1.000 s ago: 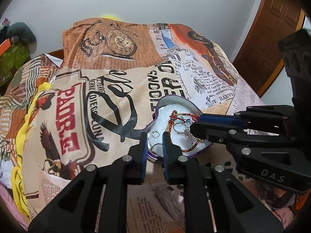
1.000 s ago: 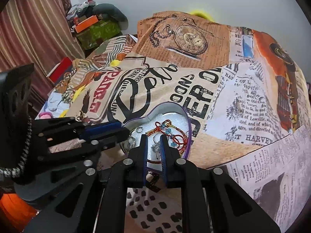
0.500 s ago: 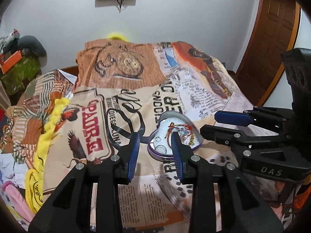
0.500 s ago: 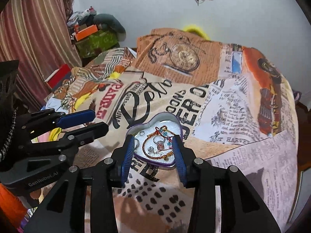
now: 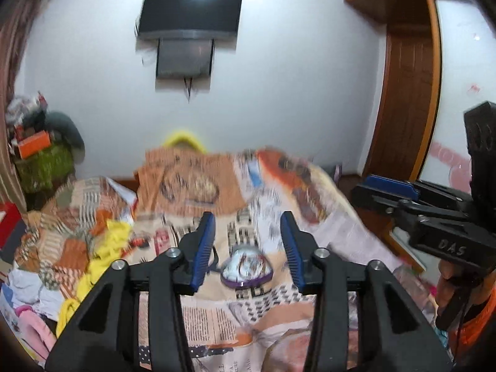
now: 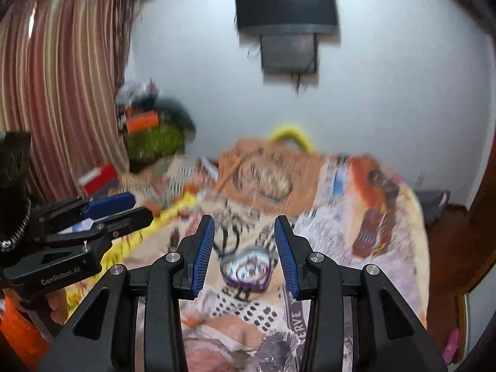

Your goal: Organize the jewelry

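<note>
A purple heart-shaped tin (image 5: 247, 271) lies on the printed bedspread (image 5: 217, 217) and holds rings and a red bracelet, blurred here. It also shows in the right wrist view (image 6: 247, 269). My left gripper (image 5: 247, 241) is open and empty, pulled well back from and above the tin. My right gripper (image 6: 244, 245) is open and empty too, equally far back. Each gripper shows in the other's view: the right gripper (image 5: 400, 192) at the right, the left gripper (image 6: 124, 209) at the left.
A TV (image 5: 189, 15) hangs on the white wall. A wooden door (image 5: 403, 93) stands at the right. Piled boxes and bags (image 6: 148, 130) sit by striped curtains (image 6: 62, 93) at the left. Loose clothes (image 5: 46, 279) lie along the bed's left side.
Both grippers have opened wide and drawn back and up from the tin; the views now take in the wall and TV. The jewelry stays in the tin.
</note>
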Demonstrator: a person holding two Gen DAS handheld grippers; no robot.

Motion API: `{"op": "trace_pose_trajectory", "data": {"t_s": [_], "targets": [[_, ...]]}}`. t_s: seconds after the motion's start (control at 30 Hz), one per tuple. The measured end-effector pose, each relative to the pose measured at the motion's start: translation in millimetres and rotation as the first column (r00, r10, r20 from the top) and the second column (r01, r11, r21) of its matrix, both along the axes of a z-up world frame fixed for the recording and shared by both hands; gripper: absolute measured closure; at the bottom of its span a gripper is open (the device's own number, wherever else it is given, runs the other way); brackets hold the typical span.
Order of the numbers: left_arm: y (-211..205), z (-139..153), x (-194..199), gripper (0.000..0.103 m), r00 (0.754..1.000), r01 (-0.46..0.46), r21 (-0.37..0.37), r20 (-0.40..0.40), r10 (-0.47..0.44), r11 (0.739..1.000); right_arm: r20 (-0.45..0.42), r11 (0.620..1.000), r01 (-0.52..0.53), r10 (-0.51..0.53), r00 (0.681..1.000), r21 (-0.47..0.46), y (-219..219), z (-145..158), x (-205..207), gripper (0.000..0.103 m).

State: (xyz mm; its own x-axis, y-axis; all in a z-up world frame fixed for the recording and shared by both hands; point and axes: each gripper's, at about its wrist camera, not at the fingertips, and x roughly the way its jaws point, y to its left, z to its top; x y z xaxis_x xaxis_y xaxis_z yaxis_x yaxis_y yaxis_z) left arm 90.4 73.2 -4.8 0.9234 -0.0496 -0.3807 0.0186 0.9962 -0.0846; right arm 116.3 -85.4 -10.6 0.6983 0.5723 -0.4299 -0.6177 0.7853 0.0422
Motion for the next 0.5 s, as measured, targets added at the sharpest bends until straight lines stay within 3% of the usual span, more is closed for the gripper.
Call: {"op": "trace_pose_trajectory", "data": {"t_s": [0.23, 0.37, 0.43, 0.5], "targets": [[-20, 33, -69, 0.049, 0.983, -0.031, 0.037, 0.181, 0.024, 0.999, 0.168, 0.988, 0.017, -0.044, 0.985, 0.157, -28, 37, -79, 0.066], [-33, 36, -100, 0.031, 0.962, -0.098, 0.066, 0.261, 0.078, 0.993, 0.241, 0.978, 0.032, -0.083, 0.967, 0.206, -35, 44, -112, 0.039], [-36, 36, -107, 0.016, 0.957, -0.119, 0.066, 0.273, 0.097, 0.991, 0.266, 0.976, 0.057, -0.114, 0.957, 0.211, -36, 44, -121, 0.032], [-37, 35, -112, 0.01, 0.952, -0.133, 0.062, 0.285, 0.11, 0.989, 0.278, 0.974, 0.087, -0.145, 0.95, 0.21, -34, 41, -123, 0.023]]}}
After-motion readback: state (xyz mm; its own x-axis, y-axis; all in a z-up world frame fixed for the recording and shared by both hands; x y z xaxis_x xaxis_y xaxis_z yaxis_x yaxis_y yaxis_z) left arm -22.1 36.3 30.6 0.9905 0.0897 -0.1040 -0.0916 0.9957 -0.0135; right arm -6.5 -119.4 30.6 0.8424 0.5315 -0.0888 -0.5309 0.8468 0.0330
